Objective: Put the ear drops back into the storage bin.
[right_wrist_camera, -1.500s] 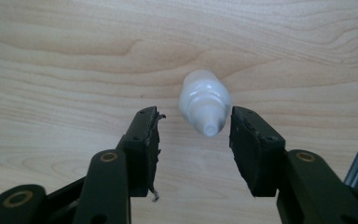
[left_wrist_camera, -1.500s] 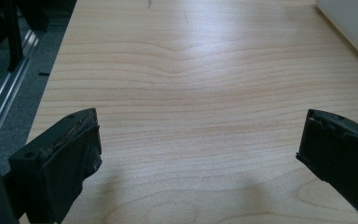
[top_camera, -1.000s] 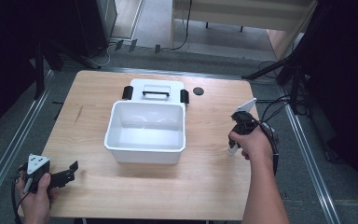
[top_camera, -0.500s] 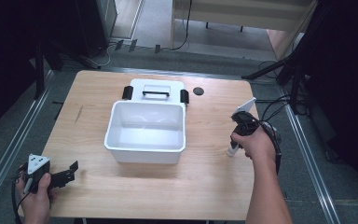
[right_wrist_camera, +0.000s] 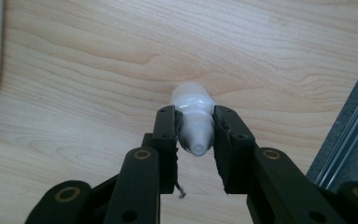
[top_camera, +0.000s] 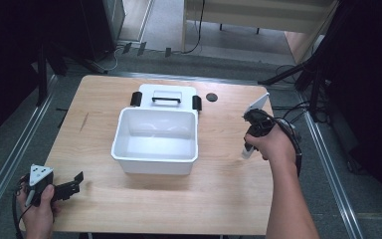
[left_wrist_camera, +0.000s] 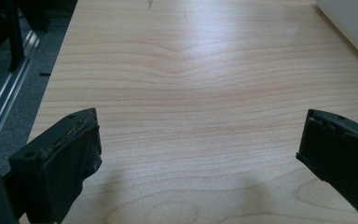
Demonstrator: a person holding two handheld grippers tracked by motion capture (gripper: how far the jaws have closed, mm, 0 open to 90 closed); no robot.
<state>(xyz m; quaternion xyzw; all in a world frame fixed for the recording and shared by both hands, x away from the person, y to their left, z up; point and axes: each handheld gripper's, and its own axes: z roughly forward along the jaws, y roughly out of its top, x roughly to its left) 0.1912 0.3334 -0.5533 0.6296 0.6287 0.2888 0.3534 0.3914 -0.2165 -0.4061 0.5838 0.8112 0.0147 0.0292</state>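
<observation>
My right gripper point(right_wrist_camera: 195, 123) is shut on the neck of a small white bottle point(right_wrist_camera: 191, 100), whose capped end points back toward the camera. In the high view the bottle point(top_camera: 246, 152) hangs below the right hand, just above the wood at the table's right side, to the right of the white tub point(top_camera: 151, 165). My left gripper point(top_camera: 74, 181) rests at the near left corner. Its jaws stand wide apart in the left gripper view point(left_wrist_camera: 198, 154), with bare wood between them.
The open white tub sits mid-table. Behind it lies a white lid point(top_camera: 166, 91) with a black handle and black side clips. A small black disc point(top_camera: 211, 96) lies at the back right. A metal rail point(top_camera: 323, 164) runs along the table's right edge.
The right hand has risen a little, carrying the white bottle up with it. The left hand and gripper have stayed where they were.
</observation>
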